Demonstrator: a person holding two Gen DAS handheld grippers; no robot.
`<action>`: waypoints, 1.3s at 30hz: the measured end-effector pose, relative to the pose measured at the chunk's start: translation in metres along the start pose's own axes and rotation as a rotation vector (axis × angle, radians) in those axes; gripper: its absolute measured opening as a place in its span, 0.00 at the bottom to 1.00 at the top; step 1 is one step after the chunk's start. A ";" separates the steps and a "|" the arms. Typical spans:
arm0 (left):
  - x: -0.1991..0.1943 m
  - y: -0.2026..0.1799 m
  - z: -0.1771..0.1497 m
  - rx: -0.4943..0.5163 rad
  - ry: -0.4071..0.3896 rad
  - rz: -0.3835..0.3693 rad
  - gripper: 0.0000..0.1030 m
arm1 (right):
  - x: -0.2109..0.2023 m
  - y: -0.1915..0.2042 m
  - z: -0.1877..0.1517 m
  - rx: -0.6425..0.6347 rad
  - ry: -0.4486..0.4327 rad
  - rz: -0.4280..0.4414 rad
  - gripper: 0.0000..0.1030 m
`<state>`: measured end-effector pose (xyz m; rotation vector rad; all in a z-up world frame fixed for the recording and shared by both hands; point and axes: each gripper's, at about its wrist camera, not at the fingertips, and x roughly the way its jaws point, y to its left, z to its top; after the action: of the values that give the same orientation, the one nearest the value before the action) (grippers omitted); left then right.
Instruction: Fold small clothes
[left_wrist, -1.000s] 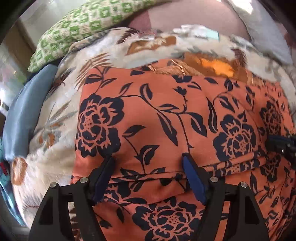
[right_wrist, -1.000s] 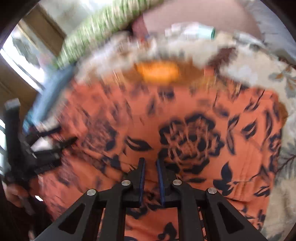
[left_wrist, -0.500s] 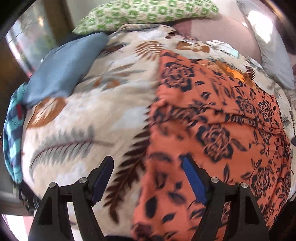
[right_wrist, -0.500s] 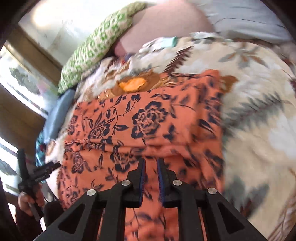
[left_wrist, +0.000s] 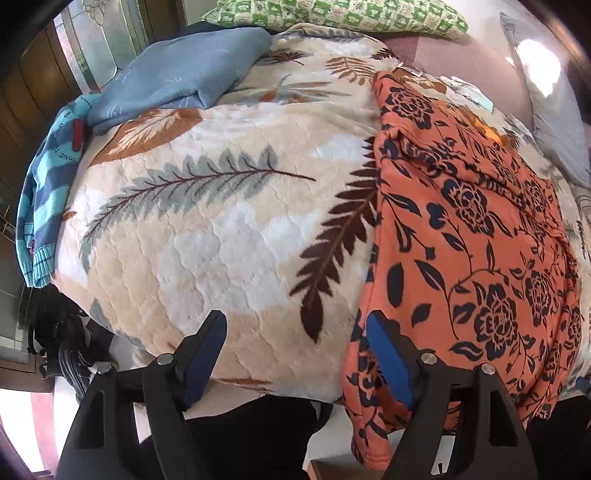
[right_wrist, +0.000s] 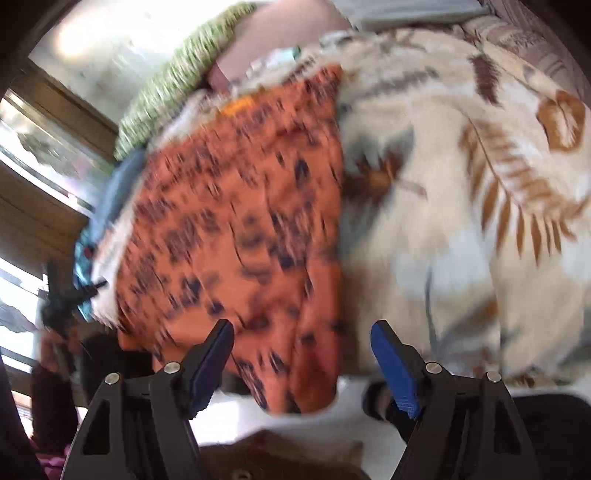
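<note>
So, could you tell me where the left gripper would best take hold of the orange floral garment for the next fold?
Probably at the near left corner of the orange floral garment, where its hem droops over the edge of the leaf-print blanket. The open left gripper already has one finger over that edge, so coming in from the left along the blanket looks simplest.

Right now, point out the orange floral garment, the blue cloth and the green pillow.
orange floral garment (left_wrist: 461, 240): left wrist view, middle of its top layer.
blue cloth (left_wrist: 177, 74): left wrist view, its flat middle.
green pillow (left_wrist: 332, 14): left wrist view, its checked face.
</note>
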<state>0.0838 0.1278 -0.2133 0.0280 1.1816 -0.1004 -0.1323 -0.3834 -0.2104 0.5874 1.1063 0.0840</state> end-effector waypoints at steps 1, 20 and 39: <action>-0.001 -0.002 -0.003 0.007 -0.003 0.001 0.76 | 0.002 0.001 -0.009 0.011 0.011 -0.004 0.75; -0.001 -0.042 -0.019 0.093 -0.034 -0.027 0.76 | 0.051 0.040 -0.038 -0.010 0.086 -0.385 0.07; 0.002 -0.034 -0.037 0.028 -0.007 -0.057 0.76 | -0.028 -0.030 -0.033 0.157 0.004 -0.084 0.33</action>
<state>0.0475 0.0970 -0.2283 0.0190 1.1743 -0.1674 -0.1798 -0.4048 -0.2125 0.6802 1.1465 -0.0747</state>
